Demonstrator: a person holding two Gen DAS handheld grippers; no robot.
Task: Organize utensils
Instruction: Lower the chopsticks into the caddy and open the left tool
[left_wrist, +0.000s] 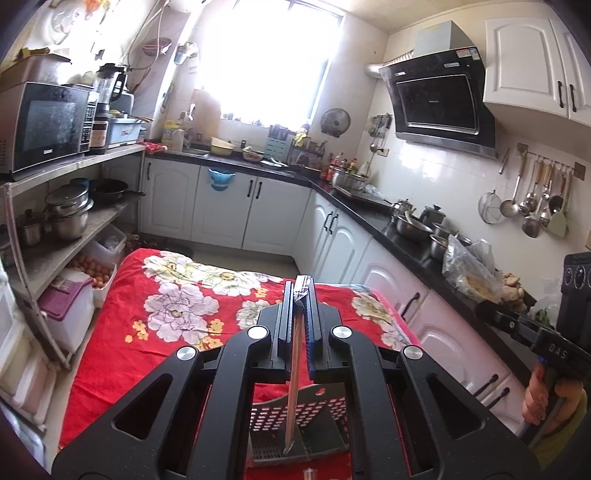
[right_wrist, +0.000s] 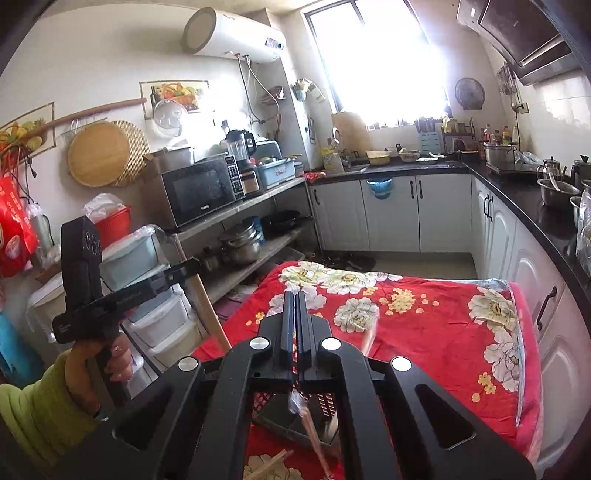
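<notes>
The left gripper (left_wrist: 300, 286) pinches a wrapped chopstick pair (left_wrist: 293, 384) over the perforated basket (left_wrist: 325, 413) on the floral tablecloth (left_wrist: 155, 280); the right gripper (right_wrist: 294, 299) is pressed together, empty.

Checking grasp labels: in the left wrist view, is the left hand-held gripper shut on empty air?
No, the left hand-held gripper is shut on wrapped chopsticks hanging down over the perforated basket.
</notes>
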